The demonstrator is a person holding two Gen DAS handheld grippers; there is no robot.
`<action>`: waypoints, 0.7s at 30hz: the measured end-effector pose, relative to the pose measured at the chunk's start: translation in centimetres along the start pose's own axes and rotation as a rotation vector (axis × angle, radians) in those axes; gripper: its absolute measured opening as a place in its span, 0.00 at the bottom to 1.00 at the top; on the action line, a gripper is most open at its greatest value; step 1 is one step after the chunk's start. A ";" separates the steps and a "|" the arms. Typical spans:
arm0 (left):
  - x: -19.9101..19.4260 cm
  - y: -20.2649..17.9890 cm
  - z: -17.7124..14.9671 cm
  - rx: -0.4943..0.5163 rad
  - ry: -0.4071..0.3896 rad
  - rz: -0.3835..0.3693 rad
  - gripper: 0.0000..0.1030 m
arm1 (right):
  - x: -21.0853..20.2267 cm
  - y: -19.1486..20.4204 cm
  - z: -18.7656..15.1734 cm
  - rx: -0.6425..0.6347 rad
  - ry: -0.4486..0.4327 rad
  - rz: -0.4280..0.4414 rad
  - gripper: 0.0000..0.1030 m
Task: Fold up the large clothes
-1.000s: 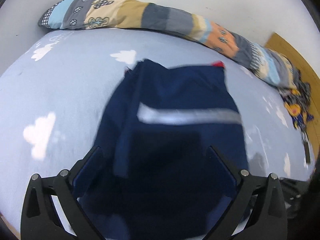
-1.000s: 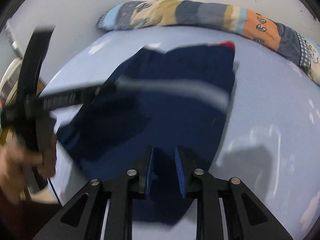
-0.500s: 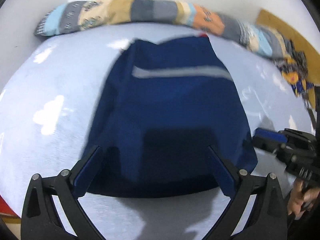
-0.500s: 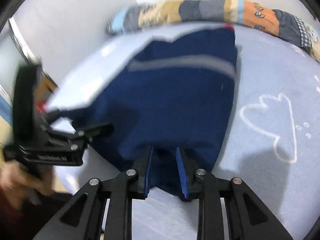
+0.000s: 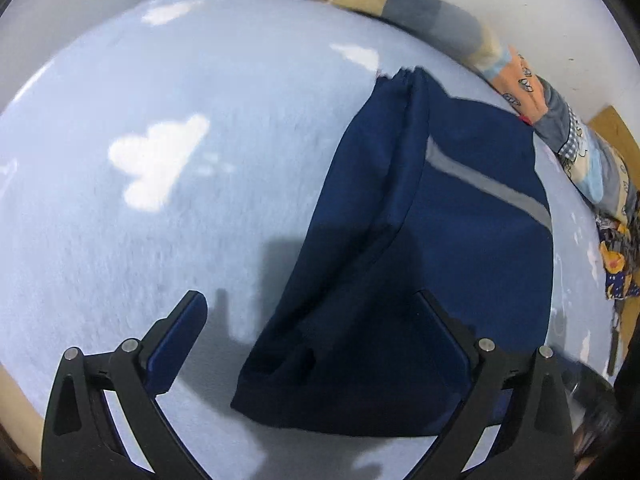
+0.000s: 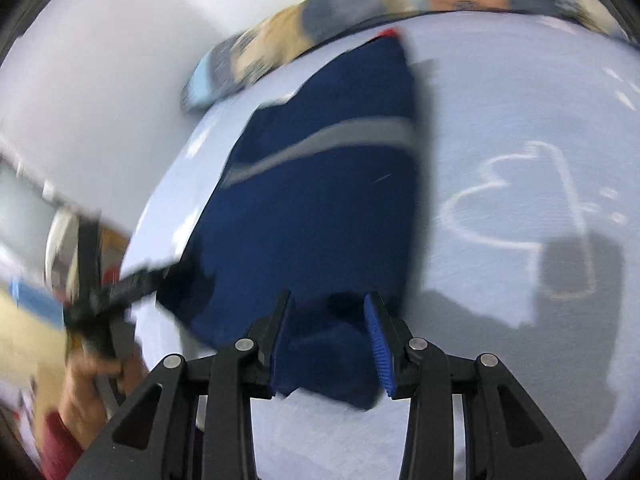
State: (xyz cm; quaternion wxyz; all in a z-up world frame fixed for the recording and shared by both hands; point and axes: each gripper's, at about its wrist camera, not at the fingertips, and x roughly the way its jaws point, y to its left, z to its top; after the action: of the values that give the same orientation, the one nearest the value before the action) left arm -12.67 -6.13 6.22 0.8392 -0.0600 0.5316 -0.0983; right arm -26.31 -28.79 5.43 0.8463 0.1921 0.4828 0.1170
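Note:
A navy garment [image 5: 432,264] with a grey stripe lies folded flat on the pale blue bed [image 5: 160,220]; it also shows in the right wrist view [image 6: 320,216]. My left gripper [image 5: 312,332] is open and empty, its right finger over the garment's near left part and its left finger over bare sheet. My right gripper [image 6: 328,316] stands part open over the garment's near right corner, and the cloth lies loose between the jaws. The left gripper also shows blurred in the right wrist view [image 6: 108,292].
A long patchwork bolster [image 5: 400,12] lies along the far wall. Patterned cloth [image 5: 616,264] and a wooden board [image 5: 612,128] sit at the bed's right side. The bed's near edge runs just below both grippers.
My right gripper has opened and let go of the garment corner. My left gripper has swung left, so the garment now lies to its right. The garment has settled flat.

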 end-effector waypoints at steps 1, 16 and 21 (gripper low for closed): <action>-0.1 -0.1 0.2 0.004 -0.010 -0.006 0.99 | 0.7 0.9 -0.3 -0.040 0.044 0.003 0.38; 2.3 4.2 2.4 -0.157 0.083 -0.215 0.99 | -2.5 -7.3 2.0 0.319 -0.087 0.075 0.47; 2.3 4.1 2.7 -0.159 0.084 -0.251 0.99 | -2.2 -7.2 2.2 0.320 -0.073 0.080 0.47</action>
State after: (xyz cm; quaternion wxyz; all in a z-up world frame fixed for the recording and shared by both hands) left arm -8.84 -2.65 4.49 0.7899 -0.1882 0.5606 -0.1626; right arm -25.40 -36.59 5.00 0.8165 0.3477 0.4562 0.0653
